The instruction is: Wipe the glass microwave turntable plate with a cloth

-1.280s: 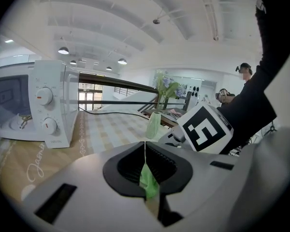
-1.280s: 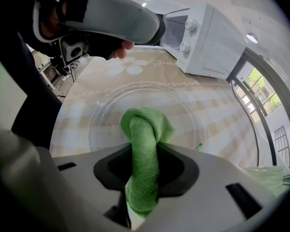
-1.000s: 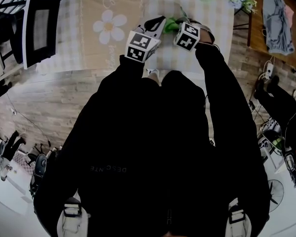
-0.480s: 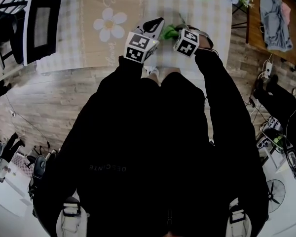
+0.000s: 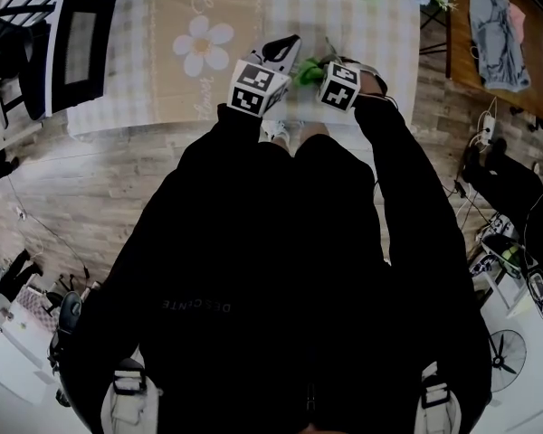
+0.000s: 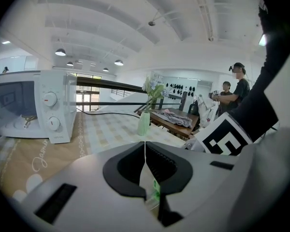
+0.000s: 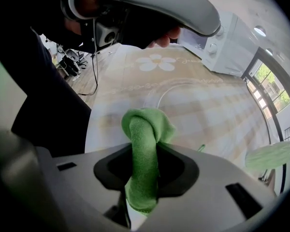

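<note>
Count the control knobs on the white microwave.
2. Both sit on the microwave, right of its door, in the left gripper view: the upper knob and the lower knob beneath it. None appears hidden.

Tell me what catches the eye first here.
The bright green cloth, bunched between the shut jaws of the right gripper, stands out first. The left gripper pinches the edge of the clear glass plate, and a white microwave stands at the far left of the left gripper view.
</note>
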`<state>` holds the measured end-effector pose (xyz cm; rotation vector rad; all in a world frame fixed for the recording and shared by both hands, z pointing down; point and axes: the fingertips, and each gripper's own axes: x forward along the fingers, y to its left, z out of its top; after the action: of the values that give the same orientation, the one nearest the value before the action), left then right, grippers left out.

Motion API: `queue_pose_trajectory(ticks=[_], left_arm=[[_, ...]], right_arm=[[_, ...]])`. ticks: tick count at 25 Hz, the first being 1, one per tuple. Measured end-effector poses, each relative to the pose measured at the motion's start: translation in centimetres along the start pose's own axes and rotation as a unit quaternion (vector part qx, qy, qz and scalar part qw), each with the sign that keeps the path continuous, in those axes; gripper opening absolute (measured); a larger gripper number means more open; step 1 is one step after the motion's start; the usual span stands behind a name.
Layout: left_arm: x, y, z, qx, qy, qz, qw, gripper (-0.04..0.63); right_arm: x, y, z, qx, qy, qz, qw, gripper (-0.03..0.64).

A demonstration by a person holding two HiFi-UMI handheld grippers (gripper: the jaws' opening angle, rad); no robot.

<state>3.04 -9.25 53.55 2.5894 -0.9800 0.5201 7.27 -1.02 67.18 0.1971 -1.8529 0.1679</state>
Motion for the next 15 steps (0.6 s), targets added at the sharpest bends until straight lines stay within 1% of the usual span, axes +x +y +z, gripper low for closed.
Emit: queue_pose_trajectory(ticks=[2,4,6,11,13,15], left_arm=[[-0.2,-0.1,0.0,0.001,-0.001,0.0,1.0,0.021],[-0.3,-0.2,0.1,0.001,-0.004,-0.001,1.0,0.021],[-0.4,-0.3,0.3,0.001,-0.008,-0.002,1.0,0.021],[-0.7,-0.5,0.3,-0.001,-0.01,-0.003,0.9999,0.021],[-0.8,-0.6,0.4,0.0,-0.009,-0.003,1.0,0.021],[-0.8,-0.5,0.5,0.003,-0.009,-0.004,1.0,0.021]], right_arm=[[0.1,1.2,-0.1,-0.005,0.007,0.019,1.0,0.124],[0.4,2.9,-0.8,-0.016,0.023,0.05,0.998,0.121],[0.7,4.1,-1.3,-0.029,0.033,0.06,0.997,0.126],[0.3,4.6,-1.5,-0.026,0.029,0.053,0.998,0.124],[-0.3,3.8,-1.4,-0.023,0.02,0.04,0.999,0.126],[-1.3,2.2,-1.0,-0.015,0.006,0.018,1.0,0.126]])
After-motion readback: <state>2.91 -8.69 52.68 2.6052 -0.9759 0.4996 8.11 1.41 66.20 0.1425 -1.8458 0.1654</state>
